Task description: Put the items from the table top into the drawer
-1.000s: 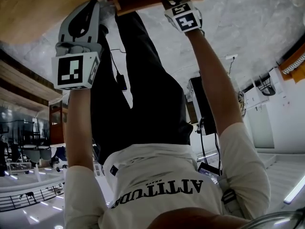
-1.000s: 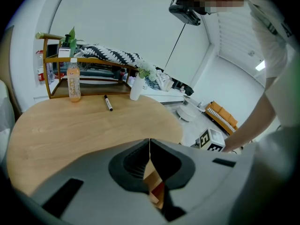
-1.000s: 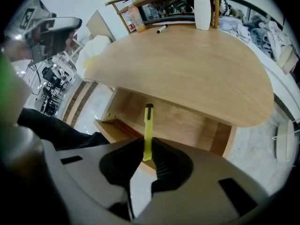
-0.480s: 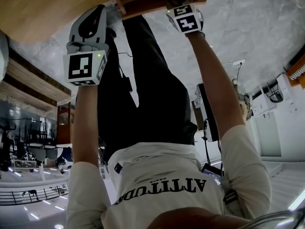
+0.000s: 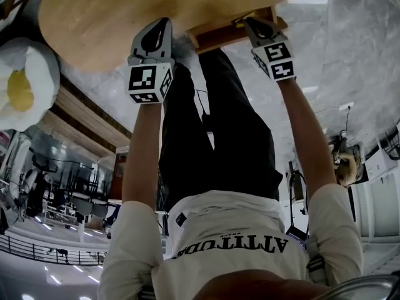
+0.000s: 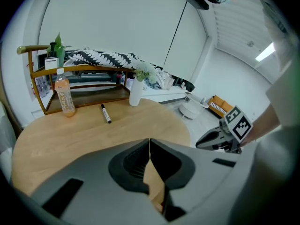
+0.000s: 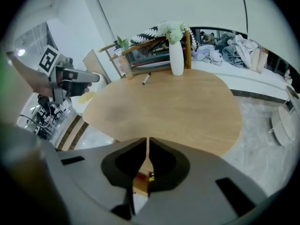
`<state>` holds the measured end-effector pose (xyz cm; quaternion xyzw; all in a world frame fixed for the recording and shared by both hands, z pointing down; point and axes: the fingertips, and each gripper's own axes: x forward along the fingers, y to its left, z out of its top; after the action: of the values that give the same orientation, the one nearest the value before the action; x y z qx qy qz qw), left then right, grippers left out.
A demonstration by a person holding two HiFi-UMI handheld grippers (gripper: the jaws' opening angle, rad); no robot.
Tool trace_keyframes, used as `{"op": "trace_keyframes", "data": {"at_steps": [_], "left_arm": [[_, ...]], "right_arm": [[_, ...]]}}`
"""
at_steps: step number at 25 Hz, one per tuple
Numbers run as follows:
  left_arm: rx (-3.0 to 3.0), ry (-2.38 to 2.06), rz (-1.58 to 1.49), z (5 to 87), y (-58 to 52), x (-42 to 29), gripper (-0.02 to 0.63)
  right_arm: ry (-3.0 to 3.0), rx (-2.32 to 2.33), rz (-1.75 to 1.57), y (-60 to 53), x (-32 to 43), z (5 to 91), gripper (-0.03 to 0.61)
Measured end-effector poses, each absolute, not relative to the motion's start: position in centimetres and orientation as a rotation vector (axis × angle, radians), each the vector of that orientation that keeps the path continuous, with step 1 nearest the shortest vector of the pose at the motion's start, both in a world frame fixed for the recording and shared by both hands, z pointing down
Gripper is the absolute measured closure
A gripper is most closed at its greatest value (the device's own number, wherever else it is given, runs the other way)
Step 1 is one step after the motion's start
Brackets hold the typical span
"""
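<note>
The round wooden table (image 6: pixel 84 139) carries an orange drink bottle (image 6: pixel 64 98), a black marker (image 6: pixel 106 113) and a white vase with flowers (image 6: pixel 136 92). The vase (image 7: pixel 176 57) and marker (image 7: pixel 146 78) also show in the right gripper view. In the head view the open wooden drawer (image 5: pixel 219 35) juts from the table's near edge. My left gripper (image 6: pixel 149 142) is shut and empty, hovering over the near edge of the table. My right gripper (image 7: pixel 148 142) is shut and empty above the drawer (image 7: pixel 139 182), where something yellow (image 7: pixel 150 176) lies.
A wooden shelf rack (image 6: pixel 79 78) with patterned cloth stands behind the table. A white seat with a yellow cushion (image 5: pixel 19 83) is to the left. Grey marble floor (image 7: pixel 262 125) surrounds the table. Each gripper sees the other: left (image 7: pixel 70 81), right (image 6: pixel 220 139).
The right gripper has risen out of the drawer. The left gripper has shifted along the table's edge. More of the table top is now in the head view.
</note>
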<state>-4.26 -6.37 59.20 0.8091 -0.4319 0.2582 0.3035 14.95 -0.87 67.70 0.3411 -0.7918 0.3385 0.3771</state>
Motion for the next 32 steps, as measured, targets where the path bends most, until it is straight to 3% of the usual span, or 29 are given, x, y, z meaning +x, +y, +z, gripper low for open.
{"op": "trace_keyframes", "data": {"at_steps": [14,32], "left_arm": [[2.208,-1.141,0.769,60.6,-13.5,-7.1,0.591],[2.314,-0.912,0.961,64.8,-18.5,-8.9,0.589]], "right_arm": [[-2.077,1.048,0.956,-2.9,14.5,63.3,0.558],[-1.981,1.348,1.215,-0.7,8.6,62.5,0.557]]}}
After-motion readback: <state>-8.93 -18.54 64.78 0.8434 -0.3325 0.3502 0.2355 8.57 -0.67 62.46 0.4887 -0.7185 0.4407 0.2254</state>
